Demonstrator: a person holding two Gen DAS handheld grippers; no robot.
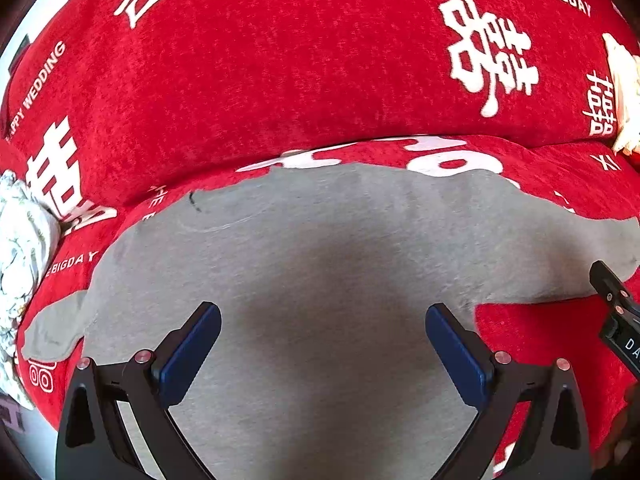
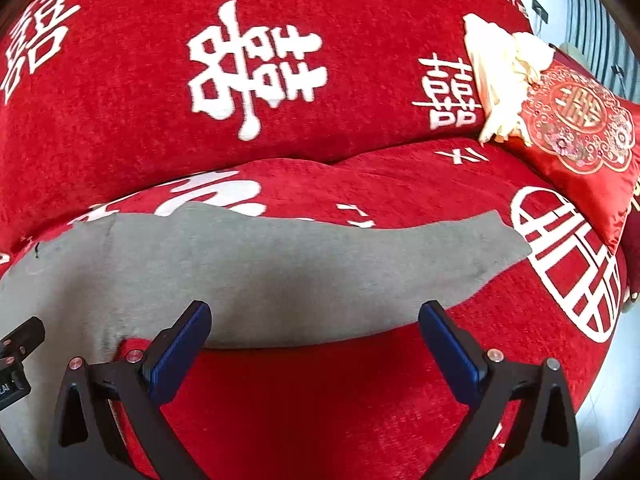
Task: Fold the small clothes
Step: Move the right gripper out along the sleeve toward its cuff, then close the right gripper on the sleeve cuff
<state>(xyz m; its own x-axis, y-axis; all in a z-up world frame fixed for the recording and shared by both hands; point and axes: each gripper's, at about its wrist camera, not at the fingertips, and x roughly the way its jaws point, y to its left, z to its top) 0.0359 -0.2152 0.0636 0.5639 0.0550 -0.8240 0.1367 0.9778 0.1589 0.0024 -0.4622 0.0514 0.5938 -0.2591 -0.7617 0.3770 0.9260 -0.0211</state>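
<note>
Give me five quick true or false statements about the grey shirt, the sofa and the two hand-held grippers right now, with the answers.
1. The grey shirt lies spread on a red sofa cover. True.
2. The left hand-held gripper is clamped on the shirt. False: its jaws stand open above the shirt.
3. The right hand-held gripper is open. True.
4. One long sleeve stretches out to the right. True.
5. The sofa cover is plain blue. False: it is red with white characters and words.
</note>
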